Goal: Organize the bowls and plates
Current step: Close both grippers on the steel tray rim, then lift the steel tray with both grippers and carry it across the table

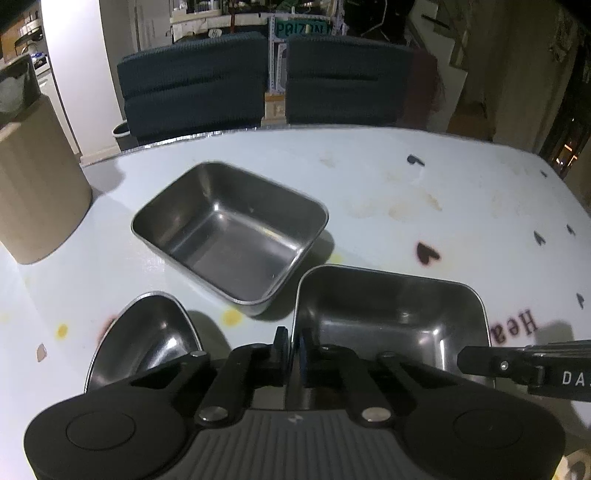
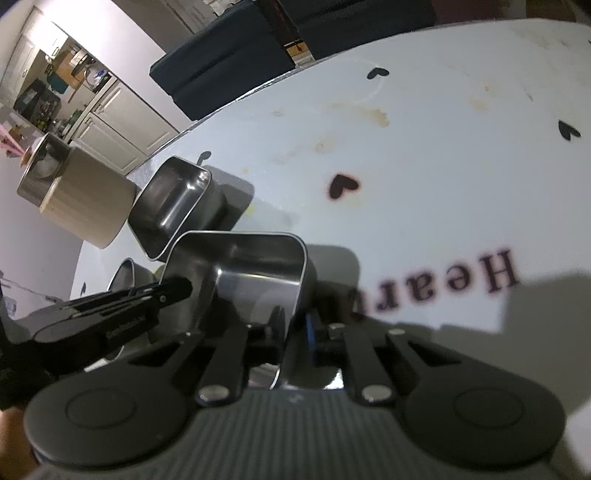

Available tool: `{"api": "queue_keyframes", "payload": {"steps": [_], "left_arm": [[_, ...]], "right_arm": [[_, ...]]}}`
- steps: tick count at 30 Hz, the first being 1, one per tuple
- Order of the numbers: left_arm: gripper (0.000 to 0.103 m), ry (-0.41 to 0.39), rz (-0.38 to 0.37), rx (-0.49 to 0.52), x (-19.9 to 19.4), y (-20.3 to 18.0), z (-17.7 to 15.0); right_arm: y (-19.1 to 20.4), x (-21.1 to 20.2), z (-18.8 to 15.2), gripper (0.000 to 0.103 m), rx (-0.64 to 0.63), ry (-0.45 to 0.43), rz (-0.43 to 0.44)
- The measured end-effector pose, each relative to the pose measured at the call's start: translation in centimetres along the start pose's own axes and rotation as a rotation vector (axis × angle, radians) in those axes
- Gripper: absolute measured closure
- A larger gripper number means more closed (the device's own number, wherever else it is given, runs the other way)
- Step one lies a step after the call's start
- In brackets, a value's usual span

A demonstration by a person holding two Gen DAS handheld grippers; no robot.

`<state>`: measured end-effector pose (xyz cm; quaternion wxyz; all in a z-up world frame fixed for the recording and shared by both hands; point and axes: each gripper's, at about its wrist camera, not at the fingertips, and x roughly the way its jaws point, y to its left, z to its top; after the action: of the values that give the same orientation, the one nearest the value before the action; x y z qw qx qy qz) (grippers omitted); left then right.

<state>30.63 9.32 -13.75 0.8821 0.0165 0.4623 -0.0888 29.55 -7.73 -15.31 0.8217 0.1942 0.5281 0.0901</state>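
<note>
White tabletop (image 1: 369,177) with little heart prints had two empty rectangular steel pans: the far pan (image 1: 229,232) sat alone, while the near pan (image 1: 388,317) was pinched by both grippers, left gripper (image 1: 293,347) and right gripper (image 2: 295,325) each clamped on opposite walls.

On the surface (image 2: 443,155) you can read upside-down dark red print: "Hea" (image 1: 517,326) in your left wrist view, just right of the near tin (image 1: 388,317), and "Hear" (image 2: 443,291) in your right wrist view, the last letters hidden. The other gripper's arm (image 1: 535,369), at the right edge of the left view beside that tin, carries white letters "DA", cut off. Well beyond the tin, past the chairs, a green sign (image 1: 301,27) shows letters like "PRIZON", too blurred to be sure.
</note>
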Motion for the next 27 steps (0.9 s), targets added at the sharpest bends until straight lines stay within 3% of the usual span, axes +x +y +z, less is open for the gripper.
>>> {"api": "queue_keyframes", "payload": {"steps": [9,27], "left_arm": [[0.100,-0.093,-0.051,-0.030,-3.0,-1.1,0.5],[0.099,-0.199,-0.146,-0.045,-9.4,-6.4,-0.5]], "right_arm": [[-0.6,-2.1,0.7,0.093,-0.012,-0.067,0.007],[-4.1,-11.8,0.2,0.094,-0.082,-0.229,0.072]]}}
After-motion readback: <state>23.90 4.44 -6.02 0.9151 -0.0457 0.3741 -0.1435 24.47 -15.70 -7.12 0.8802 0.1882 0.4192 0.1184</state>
